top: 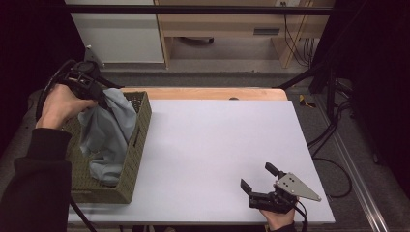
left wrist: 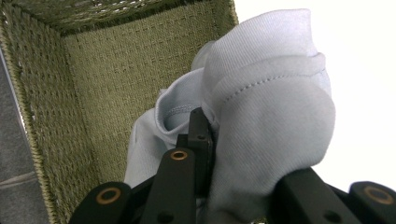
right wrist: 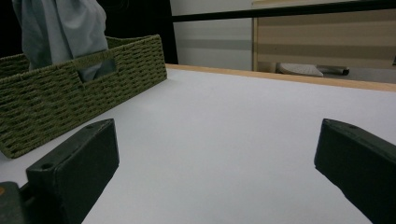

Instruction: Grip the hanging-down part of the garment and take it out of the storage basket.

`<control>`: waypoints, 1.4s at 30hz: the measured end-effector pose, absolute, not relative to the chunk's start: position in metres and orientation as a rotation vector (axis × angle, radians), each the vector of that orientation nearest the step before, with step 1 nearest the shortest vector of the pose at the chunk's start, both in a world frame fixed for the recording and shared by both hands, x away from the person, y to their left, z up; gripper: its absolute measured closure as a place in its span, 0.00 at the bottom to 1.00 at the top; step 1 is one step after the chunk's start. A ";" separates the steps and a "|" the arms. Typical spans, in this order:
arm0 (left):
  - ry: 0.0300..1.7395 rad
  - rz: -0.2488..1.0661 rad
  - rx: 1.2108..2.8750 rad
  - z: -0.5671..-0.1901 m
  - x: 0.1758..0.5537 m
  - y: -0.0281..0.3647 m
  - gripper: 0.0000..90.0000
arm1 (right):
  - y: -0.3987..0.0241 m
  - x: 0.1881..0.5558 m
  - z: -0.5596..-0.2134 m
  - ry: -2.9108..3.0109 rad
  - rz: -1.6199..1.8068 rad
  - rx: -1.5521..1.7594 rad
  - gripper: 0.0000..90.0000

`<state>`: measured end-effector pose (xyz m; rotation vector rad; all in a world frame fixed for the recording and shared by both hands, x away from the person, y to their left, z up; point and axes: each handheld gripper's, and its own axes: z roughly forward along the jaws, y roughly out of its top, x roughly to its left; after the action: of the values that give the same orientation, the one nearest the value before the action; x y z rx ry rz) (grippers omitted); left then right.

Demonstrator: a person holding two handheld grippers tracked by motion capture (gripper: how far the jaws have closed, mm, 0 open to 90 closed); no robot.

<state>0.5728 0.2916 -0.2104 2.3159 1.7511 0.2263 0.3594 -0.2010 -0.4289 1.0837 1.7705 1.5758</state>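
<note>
A pale blue-grey cloth (top: 109, 135) hangs out of the olive woven basket (top: 129, 164) at the table's left side. My left gripper (top: 99, 95) is shut on the cloth's top, lifted above the basket's far end. In the left gripper view the cloth (left wrist: 266, 116) bunches over the jaws, with the basket's inner wall (left wrist: 107, 84) behind it. My right gripper (top: 260, 178) rests open near the table's front right edge, with nothing between its jaws. In the right gripper view the basket (right wrist: 70, 93) and the hanging cloth (right wrist: 60, 28) stand far left.
The white tabletop (top: 217, 150) spreads between basket and right gripper. A wooden strip (top: 208, 93) borders its far edge. Behind the table stand a white cabinet (top: 118, 34) and a wooden unit (top: 232, 24). Cables (top: 333, 130) trail on the floor at right.
</note>
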 end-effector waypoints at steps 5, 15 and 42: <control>1.749 0.238 2.313 -0.207 0.572 0.291 0.86 | -0.201 0.359 -0.429 1.776 1.580 1.088 0.00; 1.728 0.291 2.312 -0.178 0.562 0.290 0.86 | -0.201 0.360 -0.429 1.777 1.582 1.093 0.00; 1.652 0.390 2.304 -0.121 0.544 0.287 0.86 | -0.175 0.377 -0.410 1.836 1.631 1.018 0.01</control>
<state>0.5442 0.2871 -0.1206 2.3037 1.6522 0.3903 0.3774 -0.1751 -0.4103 1.0176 1.8358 1.6311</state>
